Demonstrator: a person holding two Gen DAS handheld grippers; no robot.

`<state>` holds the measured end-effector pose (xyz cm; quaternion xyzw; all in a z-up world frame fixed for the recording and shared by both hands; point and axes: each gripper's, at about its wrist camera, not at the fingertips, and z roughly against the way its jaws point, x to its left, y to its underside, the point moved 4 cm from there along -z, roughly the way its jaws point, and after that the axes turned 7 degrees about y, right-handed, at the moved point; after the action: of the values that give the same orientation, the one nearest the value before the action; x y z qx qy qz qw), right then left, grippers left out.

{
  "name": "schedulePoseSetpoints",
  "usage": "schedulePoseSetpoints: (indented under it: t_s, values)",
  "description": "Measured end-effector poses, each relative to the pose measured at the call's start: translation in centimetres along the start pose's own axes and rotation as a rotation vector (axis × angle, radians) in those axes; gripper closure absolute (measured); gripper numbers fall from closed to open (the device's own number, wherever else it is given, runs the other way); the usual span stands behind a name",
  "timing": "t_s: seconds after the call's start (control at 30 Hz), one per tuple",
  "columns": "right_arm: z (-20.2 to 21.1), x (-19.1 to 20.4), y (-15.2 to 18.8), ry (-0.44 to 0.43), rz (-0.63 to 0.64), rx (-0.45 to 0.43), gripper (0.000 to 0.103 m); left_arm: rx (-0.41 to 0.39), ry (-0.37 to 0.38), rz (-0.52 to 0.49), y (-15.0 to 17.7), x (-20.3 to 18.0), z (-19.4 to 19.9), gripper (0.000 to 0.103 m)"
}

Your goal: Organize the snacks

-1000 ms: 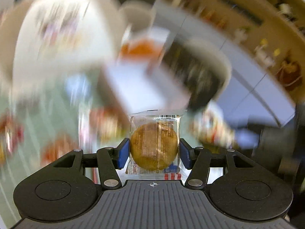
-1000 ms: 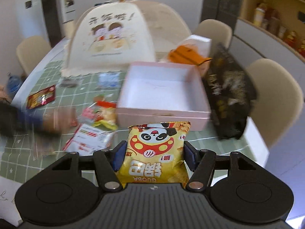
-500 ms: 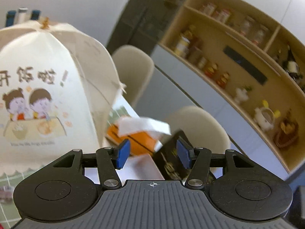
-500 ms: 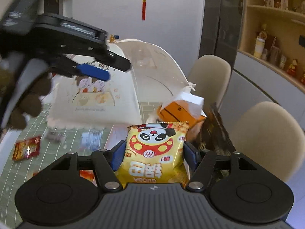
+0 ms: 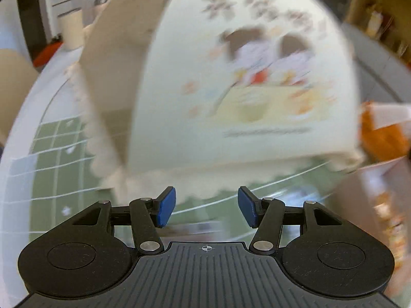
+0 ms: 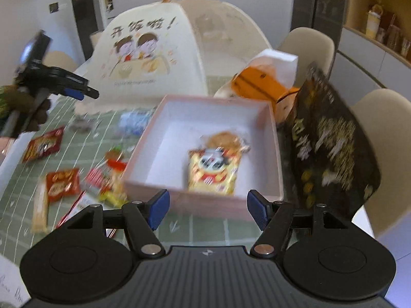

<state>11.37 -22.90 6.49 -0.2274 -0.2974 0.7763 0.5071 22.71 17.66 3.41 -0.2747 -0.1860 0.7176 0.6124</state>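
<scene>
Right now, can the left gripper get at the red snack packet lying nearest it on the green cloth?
Probably yes. The left gripper is open and empty, and the red snack packet lies flat and uncovered just below it, with nothing between them.

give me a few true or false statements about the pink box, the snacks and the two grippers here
1. The yellow panda snack bag lies inside the pink box. True.
2. The right gripper grips the panda bag. False: its jaws stand open with nothing between them, having just been opening.
3. The left gripper holds a round cookie. False: its jaws are open and empty, facing the dome food cover.
4. Red snack packets lie on the green tablecloth, outside the box. True.
5. The black bag lies flat inside the box. False: it stands outside, against the box's right side.
</scene>
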Motion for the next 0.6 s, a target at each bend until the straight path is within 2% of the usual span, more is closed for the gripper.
schedulePoseSetpoints:
  t_s: [0.07,0.2,0.33,0.47,0.53,0.6]
  values:
    - [0.4,1.0,1.0,-0.002,0.026,0.014,0.035,0.047,-0.017,-0.028,0.8,1.3,-1.2,0.044]
    - [0.4,2.3,2.2,-0.010,0.037,0.055,0.035,0.107,0.021,-0.045,2.4,2.5,-1.9,0.044]
    - [0.4,3.5,2.8,-0.019,0.048,0.074,0.035,0.132,0.140,0.020,4.3,2.3,-0.3,0.044]
    - [0.3,5.3,1.7,-0.066,0.075,0.069,0.035,0.189,0.216,-0.058,7.6,-0.2,1.3,0.044]
    - [0.0,6.3,-0.2,-0.103,0.081,0.068,0.035,0.182,0.155,-0.135,8.7,-1.3,1.6,0.044]
    - [-0.5,7.1,-2.9,-0.118,0.067,0.075,0.035,0.144,0.084,-0.142,8.7,-1.5,1.8,0.046]
